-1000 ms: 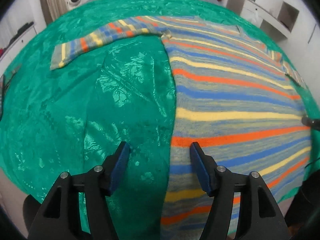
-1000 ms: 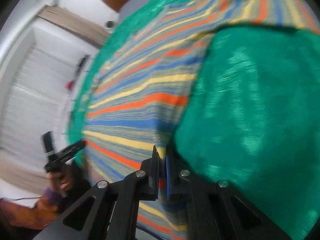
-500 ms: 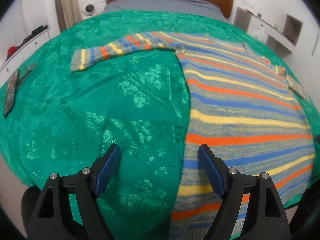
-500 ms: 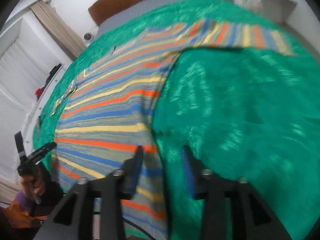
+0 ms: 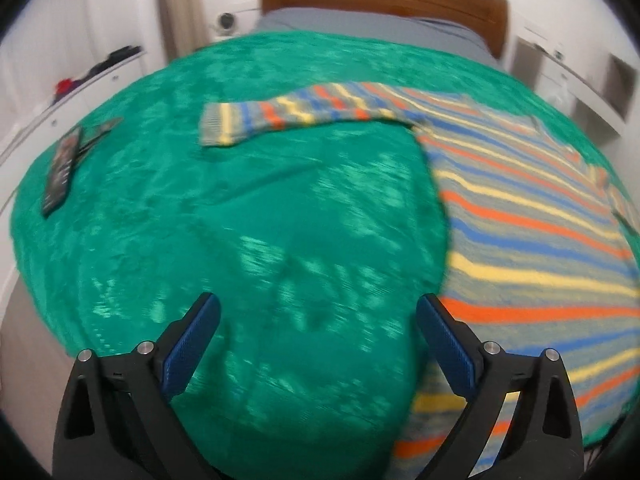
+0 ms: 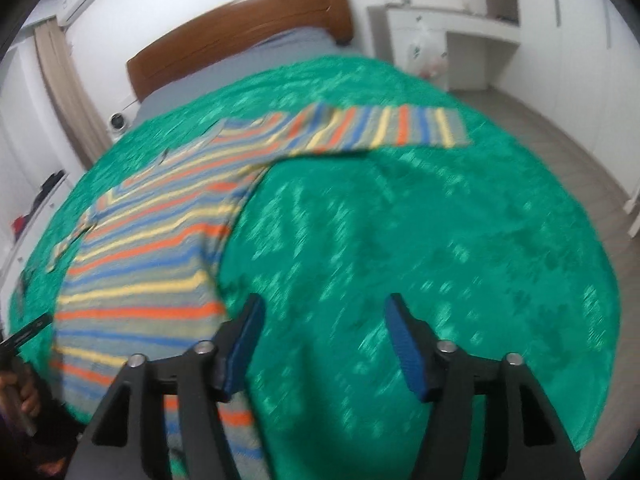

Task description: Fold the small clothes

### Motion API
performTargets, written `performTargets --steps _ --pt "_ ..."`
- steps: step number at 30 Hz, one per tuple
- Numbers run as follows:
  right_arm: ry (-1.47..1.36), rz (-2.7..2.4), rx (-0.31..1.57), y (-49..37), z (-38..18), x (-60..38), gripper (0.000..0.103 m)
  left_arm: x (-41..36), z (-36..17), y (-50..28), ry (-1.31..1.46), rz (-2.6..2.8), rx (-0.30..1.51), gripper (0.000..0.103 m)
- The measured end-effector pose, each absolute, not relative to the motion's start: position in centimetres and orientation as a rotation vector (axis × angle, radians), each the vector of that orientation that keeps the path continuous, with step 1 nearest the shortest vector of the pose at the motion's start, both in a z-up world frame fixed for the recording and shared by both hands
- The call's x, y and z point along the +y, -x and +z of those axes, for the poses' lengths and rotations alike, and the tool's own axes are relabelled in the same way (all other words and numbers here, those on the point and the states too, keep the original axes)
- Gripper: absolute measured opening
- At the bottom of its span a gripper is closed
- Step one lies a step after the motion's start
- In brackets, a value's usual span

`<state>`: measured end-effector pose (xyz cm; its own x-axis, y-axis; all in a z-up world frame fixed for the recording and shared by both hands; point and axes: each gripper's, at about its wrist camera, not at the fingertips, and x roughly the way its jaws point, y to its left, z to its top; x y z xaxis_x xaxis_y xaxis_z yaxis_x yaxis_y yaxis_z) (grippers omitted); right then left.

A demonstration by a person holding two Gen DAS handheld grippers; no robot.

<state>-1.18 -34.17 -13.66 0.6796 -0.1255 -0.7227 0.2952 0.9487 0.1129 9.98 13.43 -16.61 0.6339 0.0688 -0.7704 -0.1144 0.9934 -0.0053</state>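
A: What is given by the left wrist view?

B: The left gripper (image 5: 318,312) is seen with its jaws wide apart, having just been opening, and only green bedspread (image 5: 200,220) is framed between them. The striped sweater (image 5: 540,240) is spread flat to the right, its edge passing close by the right-hand pad. One sleeve (image 5: 288,118) is stretched out to the left. A remote (image 5: 60,172) is seen near the bedspread's left edge, which is not shown clearly in the other view.

A: And by the right wrist view?

B: The right gripper (image 6: 324,318) is shown apart as well, its jaws having just been opening, with nothing between them but bedspread (image 6: 440,240). The sweater (image 6: 160,248) lies to the left here, just beside the left-hand pad. The other sleeve (image 6: 384,126) is laid out to the right. A hand (image 6: 24,396) on a black handle is caught at the lower left, and a white desk (image 6: 452,40) and floor are shown at the right.

A: Is the sweater gripped anywhere?

B: No grip is seen; it is left lying flat on the bed.
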Motion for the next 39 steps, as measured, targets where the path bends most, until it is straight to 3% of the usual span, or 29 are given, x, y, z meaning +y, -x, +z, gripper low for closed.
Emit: performTargets --steps 7,17,39 --pt "-0.263 -0.282 0.908 -0.9 -17.4 -35.1 0.078 14.9 -19.2 -11.4 0.135 0.143 0.991 0.103" --pt "-0.315 -0.226 0.878 -0.7 -18.1 -35.0 0.103 15.4 -19.6 -11.5 0.194 0.131 0.974 0.103" --pt "-0.239 -0.275 0.920 -1.5 -18.5 -33.6 0.103 15.3 -19.8 -11.7 0.168 0.102 0.989 0.103"
